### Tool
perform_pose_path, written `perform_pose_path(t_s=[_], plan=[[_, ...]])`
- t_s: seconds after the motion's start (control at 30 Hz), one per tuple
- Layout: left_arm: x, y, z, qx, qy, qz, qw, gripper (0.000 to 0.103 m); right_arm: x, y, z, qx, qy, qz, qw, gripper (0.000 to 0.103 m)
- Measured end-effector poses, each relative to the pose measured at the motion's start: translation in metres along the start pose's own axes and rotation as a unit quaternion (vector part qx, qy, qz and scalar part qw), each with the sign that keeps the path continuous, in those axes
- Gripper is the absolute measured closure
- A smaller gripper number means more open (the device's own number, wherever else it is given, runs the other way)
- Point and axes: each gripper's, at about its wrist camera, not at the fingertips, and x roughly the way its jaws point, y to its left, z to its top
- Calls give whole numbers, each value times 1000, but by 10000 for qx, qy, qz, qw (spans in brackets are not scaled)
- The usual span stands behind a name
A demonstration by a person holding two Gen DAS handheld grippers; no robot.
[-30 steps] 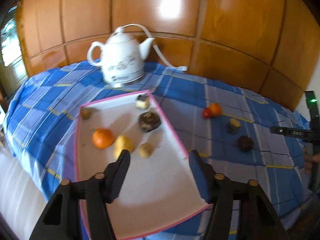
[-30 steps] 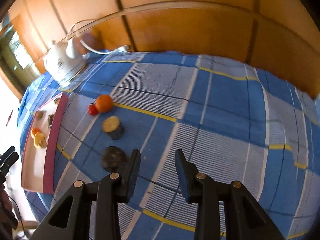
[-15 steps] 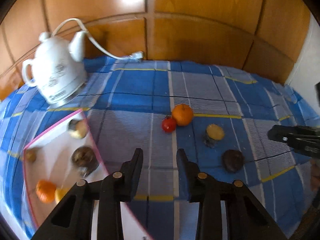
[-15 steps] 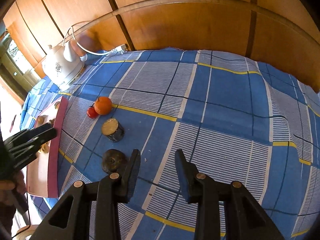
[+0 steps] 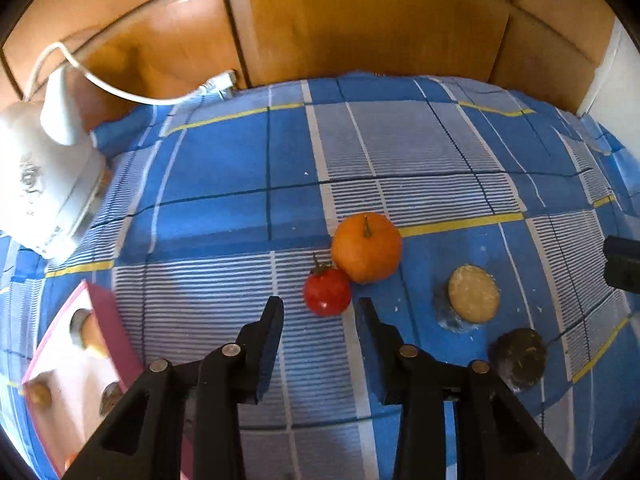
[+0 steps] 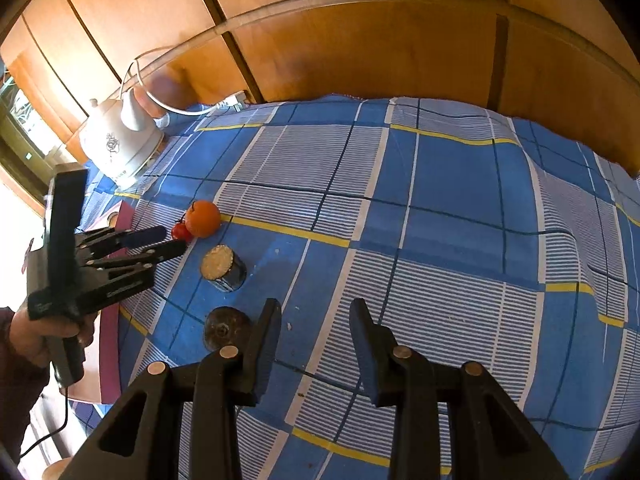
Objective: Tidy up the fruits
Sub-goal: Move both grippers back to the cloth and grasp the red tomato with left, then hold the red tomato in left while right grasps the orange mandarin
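Now, your left gripper [image 5: 319, 312]: jaws opening, narrow, empty, just short of the small red tomato [image 5: 327, 291].
Tomato: touching the round orange [image 5: 366, 247] on the blue checked cloth [image 5: 224, 184].
Your right gripper [image 6: 314, 322]: narrow, empty.

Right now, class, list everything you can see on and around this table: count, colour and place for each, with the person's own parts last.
Checked tablecloth: one, blue and white with yellow lines, covering the table.
Round orange fruit: one, orange, mid-cloth.
Small red tomato: one, red, touching the orange.
Cut dark fruit with pale face: one, right of the orange.
Dark round fruit: one, brown-black, nearest the right tool.
Pink-rimmed white tray: one, at left, holding small fruits.
White ceramic kettle: one, far left, corded.
Left tool: black, jaws opening, empty, near the tomato.
Right tool: black, empty.
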Motion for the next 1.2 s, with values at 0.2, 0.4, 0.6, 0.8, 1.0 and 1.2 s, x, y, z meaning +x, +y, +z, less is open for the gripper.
perform_pose_path(t_s=[0.2, 0.4, 0.6, 0.8, 1.0, 1.2], plan=[[10, 1, 7, -110, -2, -127, 9999, 74, 0, 0, 1, -56, -53, -60, 10000, 67], [-18, -9, -12, -371, -229, -366, 9984, 78, -3, 1, 0, -129, -120, -105, 9998, 67], [-64, -44, -69, -317, -612, -418, 9967, 78, -4, 2, -3, -136, -100, -129, 9998, 67], [-71, -76, -121, -223, -766, -312, 9963, 78, -4, 7, -6, -259, -142, -175, 9994, 67], [-60, -90, -144, -43, -1070, -127, 9942, 77, -3, 11, -8, -373, -177, -99, 9991, 67], [-58, -88, -145, -135, -1173, -188, 9928, 77, 1, 23, -13, -535, -62, 319, 9980, 67]])
